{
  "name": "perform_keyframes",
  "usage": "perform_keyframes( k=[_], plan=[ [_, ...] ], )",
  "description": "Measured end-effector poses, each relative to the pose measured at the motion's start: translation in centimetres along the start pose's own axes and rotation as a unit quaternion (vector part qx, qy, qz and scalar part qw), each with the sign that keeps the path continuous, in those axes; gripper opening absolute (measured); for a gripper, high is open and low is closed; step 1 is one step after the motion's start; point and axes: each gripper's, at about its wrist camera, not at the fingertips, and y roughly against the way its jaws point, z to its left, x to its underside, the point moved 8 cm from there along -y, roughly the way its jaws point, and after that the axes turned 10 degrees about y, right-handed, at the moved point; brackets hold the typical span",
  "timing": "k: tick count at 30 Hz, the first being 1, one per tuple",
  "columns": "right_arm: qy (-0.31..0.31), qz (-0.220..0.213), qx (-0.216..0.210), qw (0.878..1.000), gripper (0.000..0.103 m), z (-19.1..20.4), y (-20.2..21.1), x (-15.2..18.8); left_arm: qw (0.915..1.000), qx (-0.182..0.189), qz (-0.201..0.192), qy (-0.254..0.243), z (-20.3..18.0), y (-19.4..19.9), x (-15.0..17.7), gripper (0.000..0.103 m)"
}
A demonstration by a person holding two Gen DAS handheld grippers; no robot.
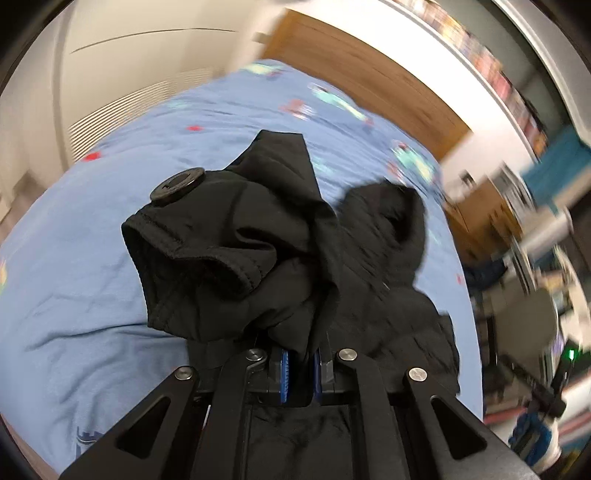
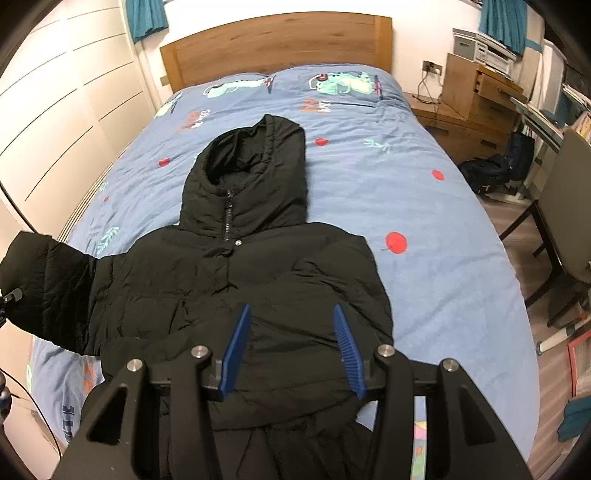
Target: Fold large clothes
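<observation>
Left gripper clamps jacket cuff.

Bed under a blue printed duvet, wooden headboard at 12 o'clock. White panelled wardrobe doors at 9 o'clock. Teal curtains at the top corners. Wooden drawer unit at 2 o'clock, chair and wood-look floor at 3 o'clock.

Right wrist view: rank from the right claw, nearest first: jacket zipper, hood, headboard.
From the right claw:
1. Jacket zipper, straight ahead at the collar.
2. Hood, just beyond the zipper, lying on the duvet.
3. Headboard, far end of the bed.
</observation>
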Motion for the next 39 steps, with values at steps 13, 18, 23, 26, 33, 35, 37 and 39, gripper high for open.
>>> perform_keyframes(
  k=[13, 18, 23, 26, 33, 35, 37, 39],
  plan=[
    [-0.049, -0.009, 0.014, 0.999, 0.045, -5.6, 2.3, 3.5, 0.9805, 0.003, 0.102, -0.168, -11.4, -6.7, 9.7, 0.009],
    [-0.065, 0.002, 0.024, 0.998, 0.045, -7.6, 2.5, 5.5, 0.9687, -0.008, 0.128, -0.213, -13.6, -9.9, 12.9, 0.009],
    [-0.075, 0.015, 0.033, 0.997, 0.045, -9.1, 2.2, 7.4, 0.9603, -0.01, 0.148, -0.237, -14.4, -12.0, 15.6, 0.01],
    [-0.079, 0.024, 0.037, 0.996, 0.045, -9.7, 1.8, 8.3, 0.9584, -0.006, 0.155, -0.24, -14.6, -12.6, 16.4, 0.016],
    [-0.082, 0.038, 0.037, 0.995, 0.045, -9.9, 0.8, 9.7, 0.9564, 0.034, 0.165, -0.238, -16.0, -11.7, 17.7, 0.038],
    [-0.083, 0.039, 0.035, 0.995, 0.045, -9.9, 0.6, 9.6, 0.9567, 0.039, 0.165, -0.236, -16.3, -11.3, 17.8, 0.04],
    [-0.08, 0.037, 0.032, 0.996, 0.045, -9.8, 0.4, 9.4, 0.9582, 0.039, 0.163, -0.232, -16.0, -11.0, 17.4, 0.04],
    [-0.074, 0.036, 0.027, 0.996, 0.045, -9.1, 0.1, 8.9, 0.9616, 0.031, 0.154, -0.225, -15.0, -10.4, 16.4, 0.041]
  ],
)
